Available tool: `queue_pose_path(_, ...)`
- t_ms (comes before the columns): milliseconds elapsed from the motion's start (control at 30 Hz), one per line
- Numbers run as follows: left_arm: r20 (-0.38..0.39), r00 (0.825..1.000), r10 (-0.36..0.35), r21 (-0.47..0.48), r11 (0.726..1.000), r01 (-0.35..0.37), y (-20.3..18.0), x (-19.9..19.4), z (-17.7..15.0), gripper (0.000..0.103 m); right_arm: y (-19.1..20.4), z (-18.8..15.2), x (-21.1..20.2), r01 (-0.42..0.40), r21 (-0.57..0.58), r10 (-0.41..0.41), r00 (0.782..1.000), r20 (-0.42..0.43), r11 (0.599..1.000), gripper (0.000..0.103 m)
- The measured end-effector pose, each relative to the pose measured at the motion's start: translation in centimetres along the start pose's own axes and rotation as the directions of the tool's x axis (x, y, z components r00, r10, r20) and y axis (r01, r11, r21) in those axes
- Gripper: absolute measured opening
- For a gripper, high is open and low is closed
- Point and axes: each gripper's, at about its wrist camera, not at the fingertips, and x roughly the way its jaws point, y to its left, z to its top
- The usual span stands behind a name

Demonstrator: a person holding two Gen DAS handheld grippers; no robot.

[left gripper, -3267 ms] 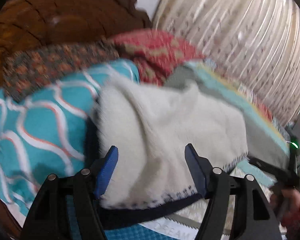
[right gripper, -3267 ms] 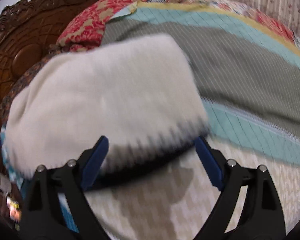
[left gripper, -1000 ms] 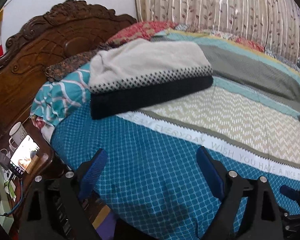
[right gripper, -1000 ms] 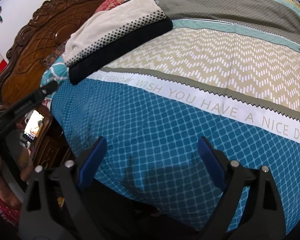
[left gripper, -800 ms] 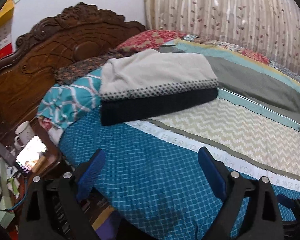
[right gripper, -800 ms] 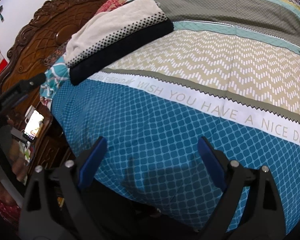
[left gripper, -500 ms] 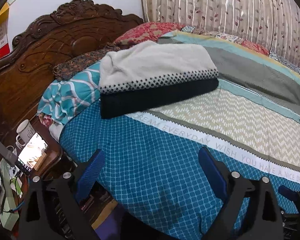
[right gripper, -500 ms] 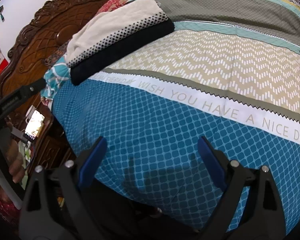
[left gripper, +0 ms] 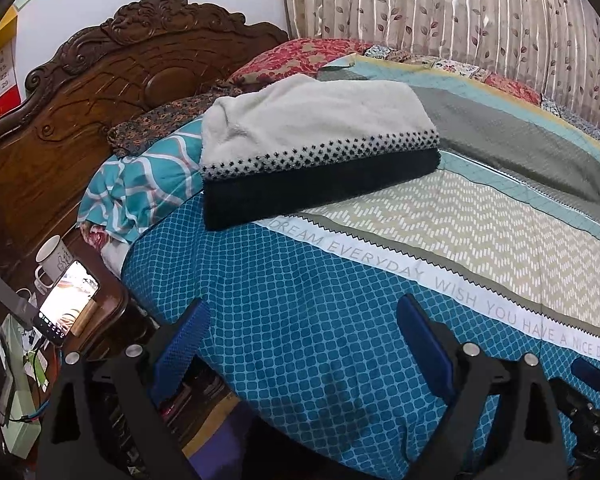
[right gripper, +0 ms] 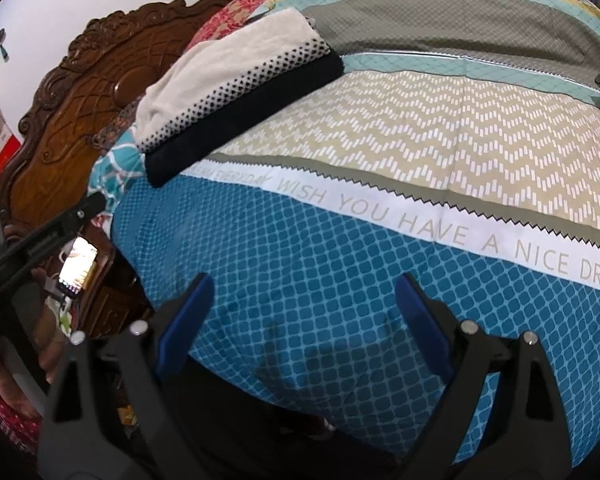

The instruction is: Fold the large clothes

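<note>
A patterned bedspread (left gripper: 340, 340) fills both views. The folded cream-and-black garment (left gripper: 316, 148) lies at its headboard-side corner — long axis across the bed, well apart from both empty, spread grippers, left gripper (left gripper: 302, 340) nearer than right gripper (right gripper: 300, 312).

Both fisheye views are looking evenly lit and pretty sharp, soft indoor light, no motion blur showing. The phone screen (left gripper: 69, 300) is blowing out white. A faint shadow is falling on the teal bedspread (right gripper: 300, 344) below the jaws. Edges are bending hard, corners vignetting to black.
</note>
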Motion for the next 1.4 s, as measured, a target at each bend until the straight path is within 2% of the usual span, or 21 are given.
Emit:
queue_pose_path(233,-0.005,1.000,0.003,0.000,1.000,-0.003,0.2,0.0,0.1,0.091,0.5,-0.4,0.2,-0.004,0.004,0.004,1.000,-0.006,1.000,0.088)
queue_pose_path(400,0.005,0.999,0.041,-0.007,0.999,-0.041,0.7,-0.1,0.5,0.095,0.5,-0.5,0.1,-0.004,0.005,0.004,1.000,-0.006,1.000,0.088)
queue_pose_path(633,0.024,0.999,0.043,0.002,0.999,-0.043,1.0,-0.3,0.9,0.095,0.4,-0.6,0.2,-0.007,0.013,0.007,1.000,-0.011,1.000,0.088)
queue_pose_path(967,0.006,0.999,0.040,0.022,0.999,-0.040,0.8,0.1,0.9,0.095,0.3,-0.6,0.3,-0.008,0.016,0.009,1.000,-0.015,1.000,0.088)
queue_pose_path(1233,-0.051,0.999,0.017,0.029,0.999,-0.016,0.3,1.1,0.3,0.095,0.0,-0.8,0.4,-0.009,0.024,0.009,1.000,-0.019,1.000,0.088)
queue_pose_path(1400,-0.131,0.991,-0.024,0.004,1.000,0.024,0.2,2.3,-0.4,0.095,-0.2,-0.7,0.4,-0.011,0.022,0.011,1.000,-0.021,1.000,0.088)
